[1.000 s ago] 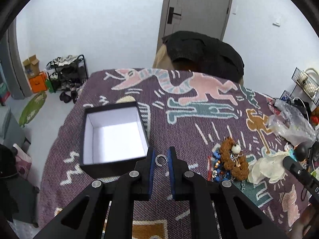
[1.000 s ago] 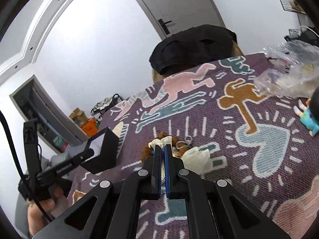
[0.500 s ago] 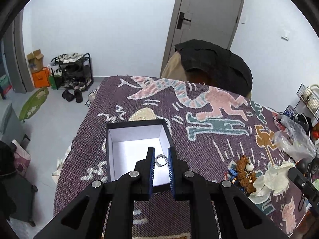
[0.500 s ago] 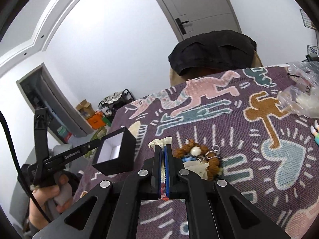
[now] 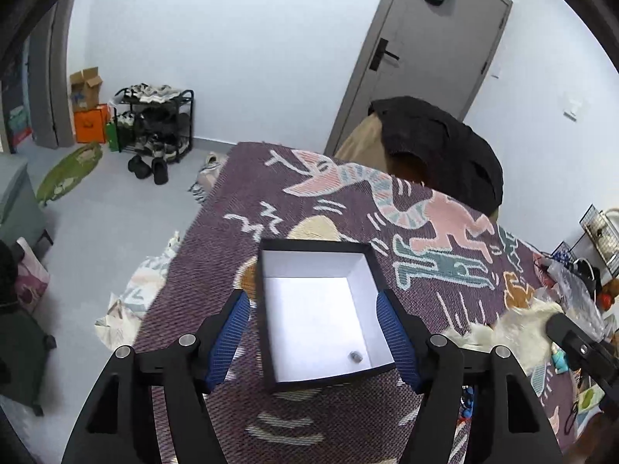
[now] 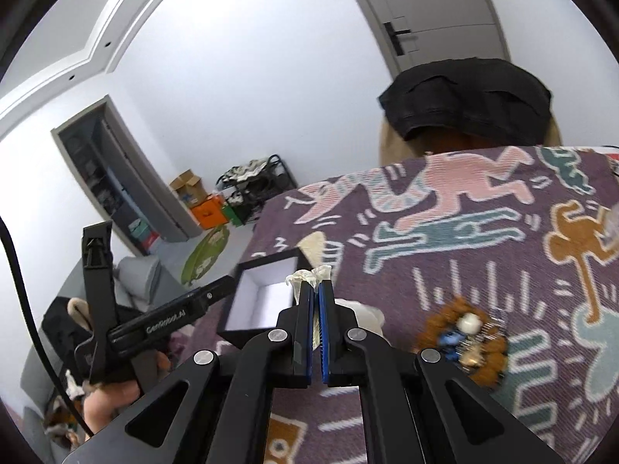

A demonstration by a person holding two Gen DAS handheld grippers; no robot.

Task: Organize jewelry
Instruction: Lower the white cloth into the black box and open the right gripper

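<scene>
A black box (image 5: 321, 311) with a white inside sits open on the purple patterned blanket (image 5: 271, 201) that covers the worktop, near its left edge. The left gripper (image 5: 313, 332) hangs just above the box with its jaws opening wide, one blue pad to each side of the box and nothing between them. A small silvery ring (image 5: 355, 355) lies on the white bottom of the box, in the near right corner. In the right wrist view the same box (image 6: 263, 297) shows to the left, with the left gripper's black body and the hand (image 6: 112, 398) that carries it beside it. The right gripper (image 6: 315, 332) has its jaws pressed together on a pale cream piece (image 6: 309, 273) that sticks out past the fingertips; what kind of piece it is I cannot tell. Further right on the blanket lies a pile of trinkets (image 6: 468, 340): brown fuzzy charms, a white bead, something blue and a thin chain.
</scene>
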